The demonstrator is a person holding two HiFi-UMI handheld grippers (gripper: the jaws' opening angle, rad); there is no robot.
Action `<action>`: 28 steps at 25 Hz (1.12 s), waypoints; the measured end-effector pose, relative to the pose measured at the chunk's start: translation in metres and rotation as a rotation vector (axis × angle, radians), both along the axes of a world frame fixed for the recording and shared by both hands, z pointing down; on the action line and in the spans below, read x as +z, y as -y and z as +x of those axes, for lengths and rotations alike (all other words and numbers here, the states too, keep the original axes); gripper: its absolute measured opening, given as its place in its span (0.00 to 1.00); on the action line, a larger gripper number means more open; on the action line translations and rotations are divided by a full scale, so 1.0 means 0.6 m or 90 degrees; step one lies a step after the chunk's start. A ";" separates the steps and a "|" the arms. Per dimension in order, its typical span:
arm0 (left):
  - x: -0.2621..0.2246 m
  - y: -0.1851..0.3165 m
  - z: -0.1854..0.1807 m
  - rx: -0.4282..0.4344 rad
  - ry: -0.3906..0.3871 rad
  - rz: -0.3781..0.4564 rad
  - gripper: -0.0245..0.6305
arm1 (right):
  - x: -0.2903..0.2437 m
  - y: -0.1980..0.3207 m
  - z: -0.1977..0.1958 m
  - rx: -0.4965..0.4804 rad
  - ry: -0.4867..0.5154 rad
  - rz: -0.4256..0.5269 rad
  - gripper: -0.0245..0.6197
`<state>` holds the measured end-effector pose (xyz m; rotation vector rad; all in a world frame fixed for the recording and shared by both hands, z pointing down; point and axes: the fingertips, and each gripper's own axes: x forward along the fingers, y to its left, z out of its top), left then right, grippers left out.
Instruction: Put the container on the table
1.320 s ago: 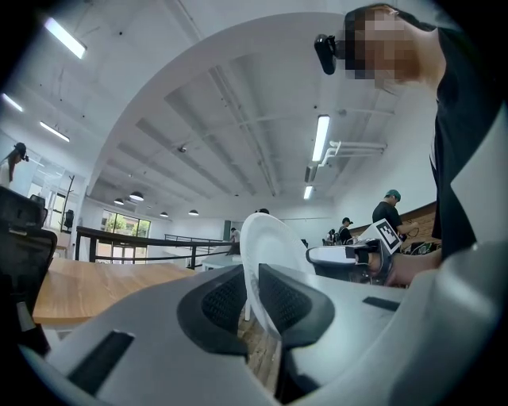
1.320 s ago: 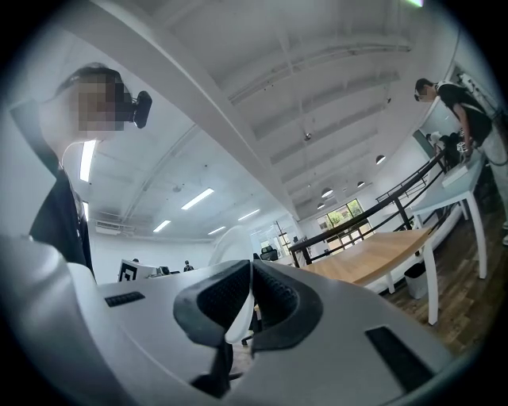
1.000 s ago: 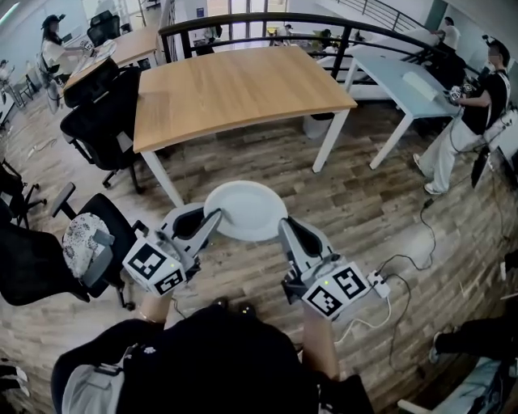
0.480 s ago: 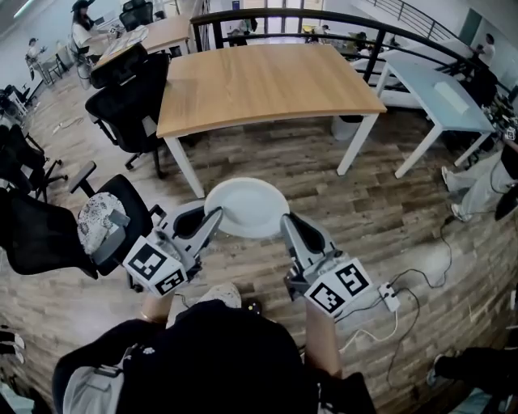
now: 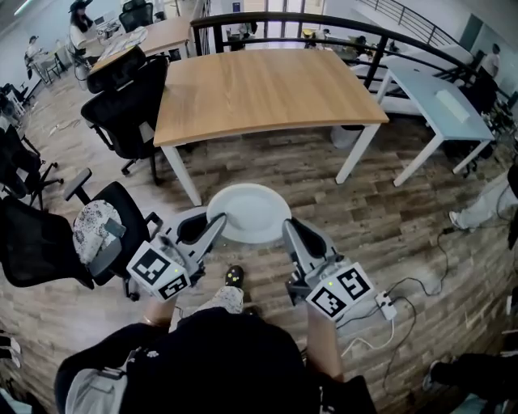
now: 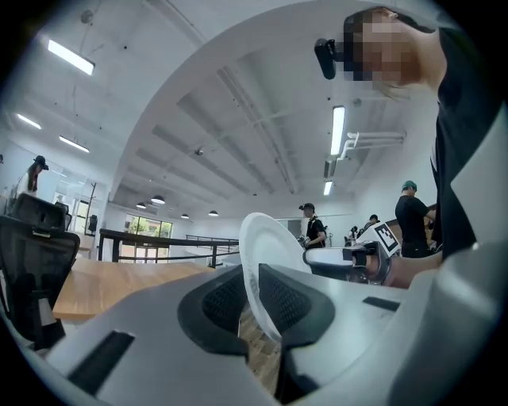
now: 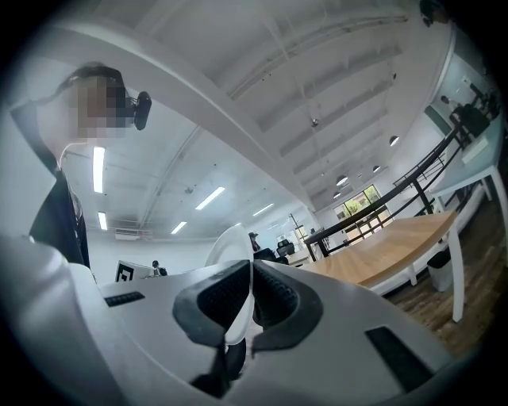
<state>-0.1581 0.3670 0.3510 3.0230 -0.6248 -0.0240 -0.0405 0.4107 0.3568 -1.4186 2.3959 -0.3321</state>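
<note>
A round white shallow container (image 5: 249, 212) hangs level over the wood floor, held by both grippers at opposite rims. My left gripper (image 5: 216, 224) is shut on its left rim. My right gripper (image 5: 288, 230) is shut on its right rim. In the left gripper view the container (image 6: 266, 262) stands edge-on between the dark pads, with the left gripper (image 6: 252, 297) clamped on it. In the right gripper view its thin white edge (image 7: 230, 238) passes between the pads of the right gripper (image 7: 249, 297). The wooden table (image 5: 267, 89) stands just beyond the container, its top bare.
Black office chairs (image 5: 121, 109) stand left of the table; another chair (image 5: 101, 230) with a patterned cushion is close on my left. A pale blue table (image 5: 441, 101) stands at the right, a black railing (image 5: 324, 20) behind. A power strip (image 5: 384, 306) and cables lie on the floor at right.
I have stepped toward the wooden table; it and the chairs sit larger and nearer in the head view. Both grippers keep their hold on the container, still level.
</note>
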 end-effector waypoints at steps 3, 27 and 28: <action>-0.005 0.041 0.011 0.007 -0.005 0.007 0.12 | -0.006 0.036 0.008 0.011 -0.003 0.003 0.07; -0.015 0.318 0.058 0.071 -0.015 0.011 0.12 | -0.027 0.292 0.042 0.075 -0.012 -0.009 0.07; -0.017 0.329 0.056 0.072 -0.016 0.012 0.12 | -0.029 0.302 0.040 0.077 -0.015 -0.010 0.07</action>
